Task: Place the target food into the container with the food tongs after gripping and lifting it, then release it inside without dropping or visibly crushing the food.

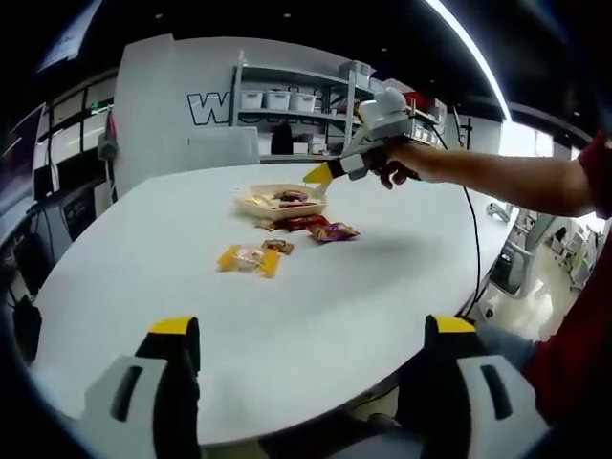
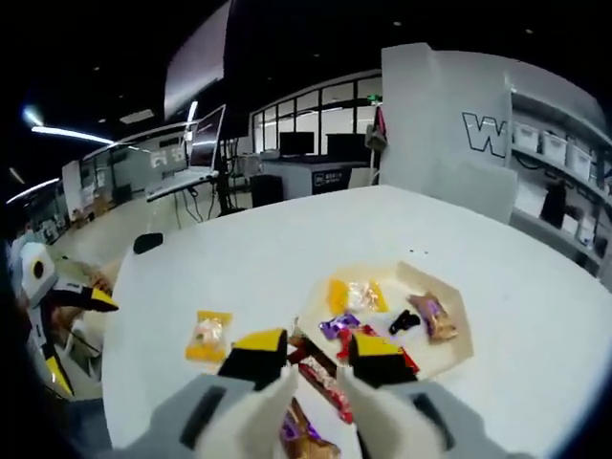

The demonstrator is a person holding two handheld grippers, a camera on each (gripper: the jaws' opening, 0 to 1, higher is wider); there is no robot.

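Note:
A shallow cardboard tray [image 1: 258, 203] sits far across the white round table [image 1: 143, 277] and holds a few wrapped snacks. In front of it lie a red packet [image 1: 301, 223], a purple packet [image 1: 333, 231], a small brown one [image 1: 277, 246] and a yellow packet [image 1: 249, 258]. My left gripper [image 1: 311, 330] is open wide over the near table edge. A hand holds my right gripper [image 1: 318, 174] in the air above the tray. In the right gripper view that gripper [image 2: 317, 352] hangs open above the red packet [image 2: 320, 378], beside the tray [image 2: 461, 352].
A yellow packet [image 2: 208, 335] lies alone left of the tray, and a black object [image 2: 146, 242] rests near the far rim. Shelves with white bins [image 1: 277, 98] stand behind the table. A cable [image 1: 475, 239] hangs off the right edge.

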